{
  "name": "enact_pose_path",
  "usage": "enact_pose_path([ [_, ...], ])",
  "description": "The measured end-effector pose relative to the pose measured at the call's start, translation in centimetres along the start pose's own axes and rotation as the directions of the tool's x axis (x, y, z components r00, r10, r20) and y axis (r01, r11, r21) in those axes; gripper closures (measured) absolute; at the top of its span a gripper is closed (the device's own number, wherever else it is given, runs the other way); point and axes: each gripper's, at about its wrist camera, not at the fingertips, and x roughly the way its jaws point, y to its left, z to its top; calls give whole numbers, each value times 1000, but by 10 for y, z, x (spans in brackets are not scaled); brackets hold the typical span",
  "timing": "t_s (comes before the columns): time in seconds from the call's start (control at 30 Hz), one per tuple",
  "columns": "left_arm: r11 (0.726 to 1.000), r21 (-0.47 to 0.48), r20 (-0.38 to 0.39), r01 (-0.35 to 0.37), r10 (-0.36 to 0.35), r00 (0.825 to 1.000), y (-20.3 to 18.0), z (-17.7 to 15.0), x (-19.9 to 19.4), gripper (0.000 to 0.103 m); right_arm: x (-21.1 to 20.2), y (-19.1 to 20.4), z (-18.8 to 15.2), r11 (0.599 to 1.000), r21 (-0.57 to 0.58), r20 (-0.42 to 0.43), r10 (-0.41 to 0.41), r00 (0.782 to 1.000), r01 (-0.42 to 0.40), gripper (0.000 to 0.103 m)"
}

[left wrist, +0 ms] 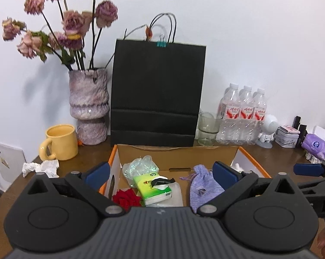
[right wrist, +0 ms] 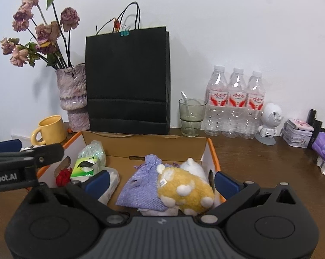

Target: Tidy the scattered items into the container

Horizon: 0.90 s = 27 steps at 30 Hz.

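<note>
An open cardboard box with orange edges (right wrist: pixel 207 149) sits on the dark wooden bench (right wrist: pixel 259 155), near the black paper bag (right wrist: pixel 127 82) standing at the far wall. Inside it lie a green tissue pack (left wrist: pixel 151 188), a red fabric flower (left wrist: pixel 126 198), a crinkled clear plastic bag (left wrist: pixel 140 165), a lilac knitted pouch (right wrist: pixel 140 185) and a yellow plush toy with white spots (right wrist: pixel 184 191). The left gripper (left wrist: pixel 162 171) and the right gripper (right wrist: pixel 162 181) hover over the box, jaws released and holding nothing. A crumpled white tissue (left wrist: pixel 41 167) lies on the bench left of the box, beside a yellow mug (left wrist: pixel 59 142).
</note>
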Motion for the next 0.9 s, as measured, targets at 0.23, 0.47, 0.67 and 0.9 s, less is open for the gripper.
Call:
enact_pose_path([
  [0.23,999,38,-8,-15,15,1000,-4,-13,-27,0,-31,-3,-11,1000,5,0,-4,1000,4,0],
  [0.47,1000,25,-40,-11,12,999,-1,-37,-46,0,-53,1,-25,1000,6,4,4,1000,-4,0],
  [0.67,1000,15,-72,-17,18,997,-2,-53,-47,0,-55,5,-40,1000,10,-12,-25,1000,25,0],
  [0.9,1000,10,-69,-9,9,998,0,-59,-51,0,-59,5,-48,1000,12,-7,-6,1000,6,0],
])
